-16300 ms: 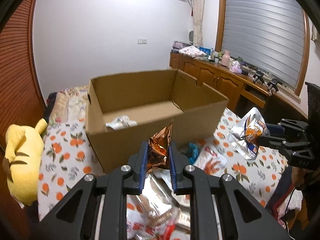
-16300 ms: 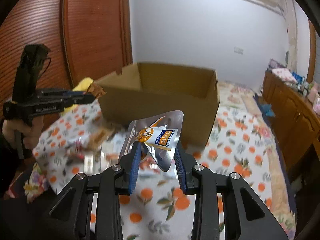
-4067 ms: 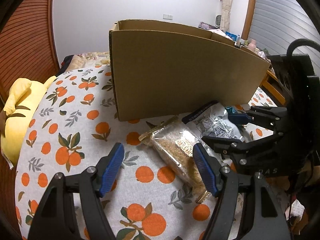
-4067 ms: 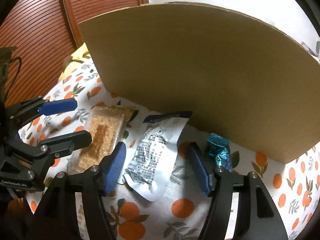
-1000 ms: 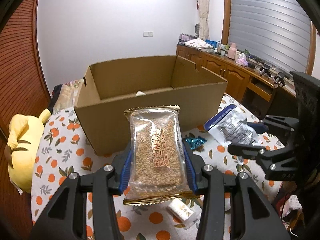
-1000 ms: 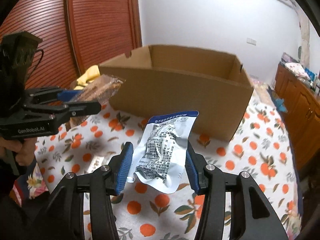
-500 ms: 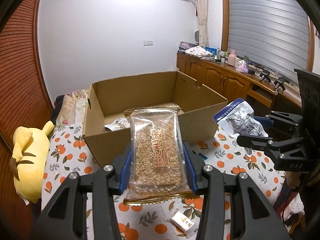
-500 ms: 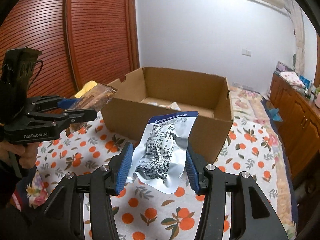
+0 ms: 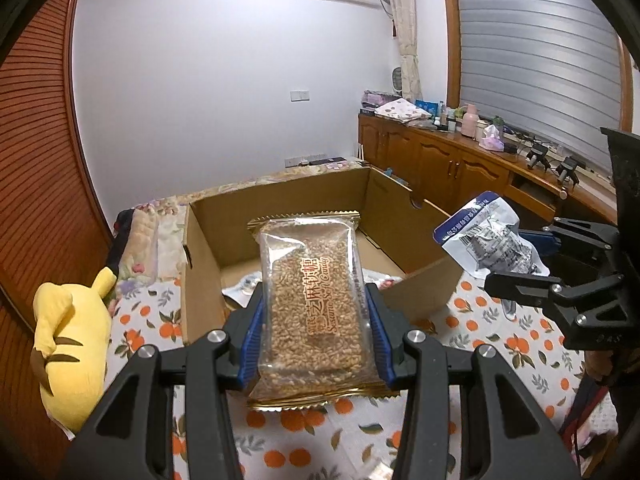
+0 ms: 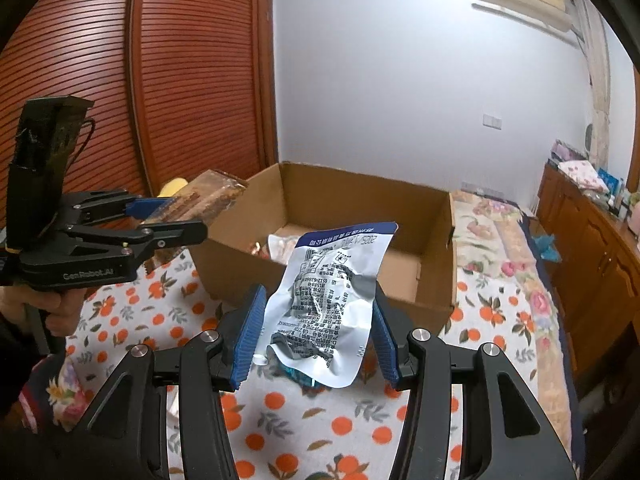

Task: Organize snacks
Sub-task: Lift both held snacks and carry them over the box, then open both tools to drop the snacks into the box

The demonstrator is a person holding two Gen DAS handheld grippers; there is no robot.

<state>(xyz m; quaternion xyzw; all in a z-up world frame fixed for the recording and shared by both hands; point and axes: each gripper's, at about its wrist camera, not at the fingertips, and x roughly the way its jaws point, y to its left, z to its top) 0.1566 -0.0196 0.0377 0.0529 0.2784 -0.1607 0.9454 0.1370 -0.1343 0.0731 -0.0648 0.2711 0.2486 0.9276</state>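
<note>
Snacks are held in both grippers above the orange-print bedspread [image 10: 132,312]. A clear, gold-edged packet of sesame candy [image 9: 316,304] is pinched flat between the blue pads of the left gripper [image 9: 315,332], its long sides pressed by the jaws and its top edge raised in front of the open brown cardboard box [image 9: 200,280]. A crumpled silver-white foil pouch with a blue top band [image 10: 324,300] is clamped in the same way by the right gripper [image 10: 316,336], with the jaws closed on its two sides and its lower corner hanging below the pads.

Inside the box a few wrappers are seen, but they are largely covered by the held packets and cannot be told apart. Something blue lies just under the pouch in the right wrist view — too hidden to be named. The print on the pouch is too small to be read. A yellow plush toy [image 9: 68,340] lies at the left of the box, cut off partly by the lens edge.

Compared with half a second before, both packets are gripped as they were, while the box is seen from slightly higher and more of its floor is exposed — the grippers have been raised a little toward it.
</note>
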